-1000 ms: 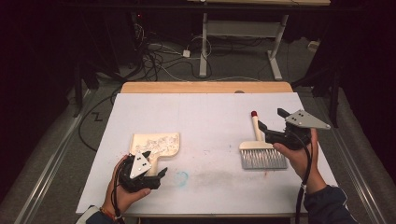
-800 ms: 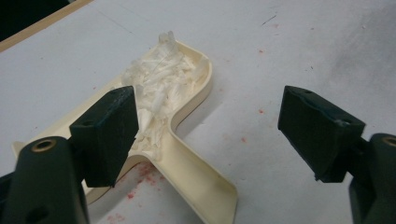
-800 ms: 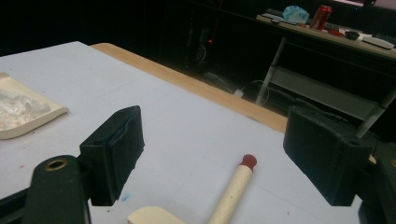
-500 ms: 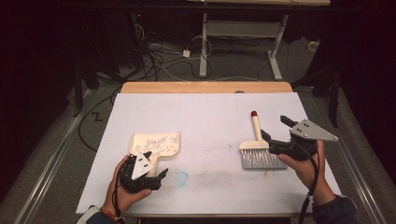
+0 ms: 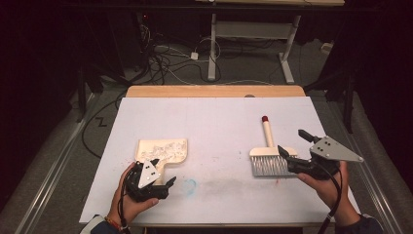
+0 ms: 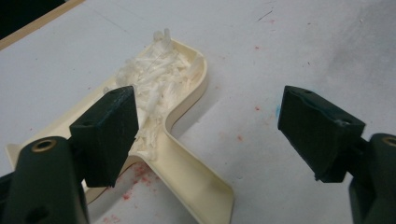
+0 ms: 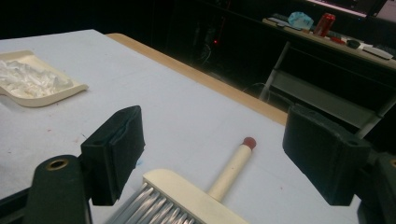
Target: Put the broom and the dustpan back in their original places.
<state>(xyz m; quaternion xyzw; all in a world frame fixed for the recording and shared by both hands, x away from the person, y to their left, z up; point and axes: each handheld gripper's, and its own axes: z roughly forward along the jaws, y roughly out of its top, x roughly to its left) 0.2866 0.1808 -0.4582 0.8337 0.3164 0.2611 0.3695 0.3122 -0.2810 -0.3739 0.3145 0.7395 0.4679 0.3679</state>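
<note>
Gaping R tool [image 5: 292, 156] by brush [image 5: 267, 157] — L tool [image 5: 163, 181] at dustpan [image 5: 163, 150]

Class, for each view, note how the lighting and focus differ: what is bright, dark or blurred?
High view: white table brightly lit, floor behind it dark. Left gripper view: dustpan sharp, near jaws soft. Right gripper view: brush clear, background desk dim and blurred.

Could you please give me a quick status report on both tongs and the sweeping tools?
Left tongs open over handle of cream plastic dustpan holding white shreds. Right tongs open, above cream hand brush lying flat. Nothing between them.
</note>
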